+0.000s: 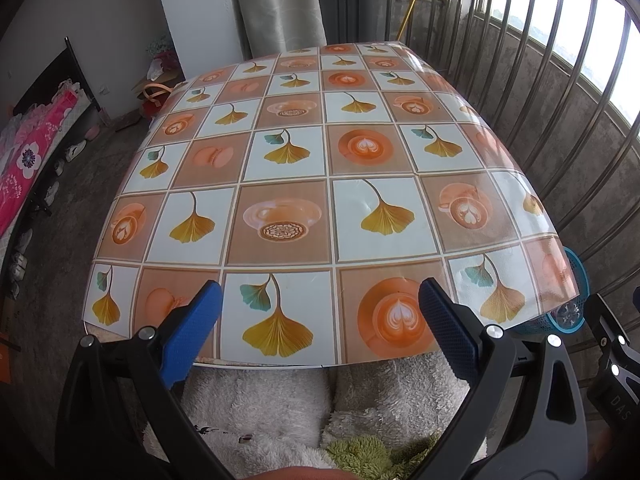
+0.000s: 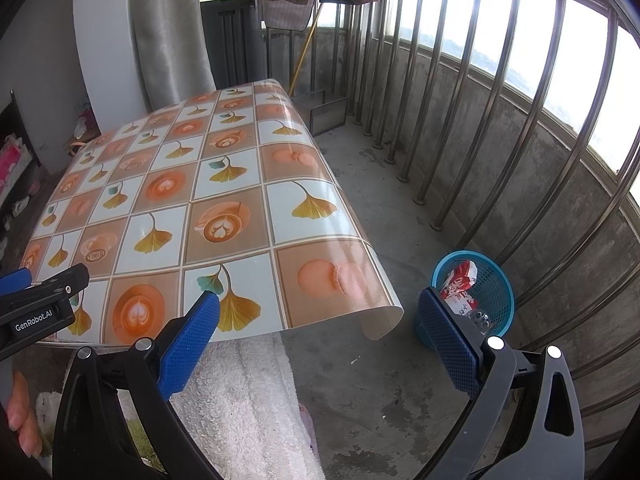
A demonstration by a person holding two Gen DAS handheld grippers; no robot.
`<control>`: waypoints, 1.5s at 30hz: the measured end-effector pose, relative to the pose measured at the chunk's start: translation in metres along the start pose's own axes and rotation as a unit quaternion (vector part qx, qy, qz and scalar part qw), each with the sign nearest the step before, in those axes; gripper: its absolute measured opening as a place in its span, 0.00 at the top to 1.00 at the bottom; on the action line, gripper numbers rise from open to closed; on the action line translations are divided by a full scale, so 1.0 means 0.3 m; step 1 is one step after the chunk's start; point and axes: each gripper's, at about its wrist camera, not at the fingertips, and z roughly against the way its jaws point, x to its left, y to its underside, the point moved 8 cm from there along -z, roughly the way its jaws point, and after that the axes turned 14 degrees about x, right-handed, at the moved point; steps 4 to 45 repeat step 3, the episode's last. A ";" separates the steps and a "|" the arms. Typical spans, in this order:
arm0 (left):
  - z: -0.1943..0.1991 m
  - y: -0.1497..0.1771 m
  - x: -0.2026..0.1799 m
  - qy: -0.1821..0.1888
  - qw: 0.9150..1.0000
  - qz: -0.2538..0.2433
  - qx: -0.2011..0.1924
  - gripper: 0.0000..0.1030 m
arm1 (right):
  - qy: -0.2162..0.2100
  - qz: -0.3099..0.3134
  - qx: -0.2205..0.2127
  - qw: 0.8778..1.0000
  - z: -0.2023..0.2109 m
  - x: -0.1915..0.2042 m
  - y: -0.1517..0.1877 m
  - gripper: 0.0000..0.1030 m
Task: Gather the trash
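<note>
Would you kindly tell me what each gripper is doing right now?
Left gripper: open, holding nothing, above the table.
Right gripper: open, holding nothing.

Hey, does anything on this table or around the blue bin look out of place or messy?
One thing: the patterned table cover hangs past the table's right edge, and its near corner curls up loosely. Otherwise things look tidy; the trash, a red and white wrapper, sits inside the blue basket on the floor, none spilled around it.

The blue mesh plastic waste basket is mostly hidden behind the worktop's corner; a clear item inside, perhaps a bottle, is too small to tell.
</note>
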 end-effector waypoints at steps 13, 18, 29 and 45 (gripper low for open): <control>-0.004 0.005 0.014 0.000 1.000 0.002 0.000 0.09 | 0.000 0.000 0.001 1.000 0.000 0.001 0.001 0.06; -0.004 0.005 0.014 0.000 1.000 0.002 0.000 0.09 | 0.000 0.000 0.001 1.000 0.000 0.001 0.001 0.06; -0.004 0.005 0.014 0.000 1.000 0.002 0.000 0.09 | 0.000 0.000 0.001 1.000 0.000 0.001 0.001 0.06; -0.004 0.005 0.014 0.000 1.000 0.002 0.000 0.09 | 0.000 0.000 0.001 1.000 0.000 0.001 0.001 0.06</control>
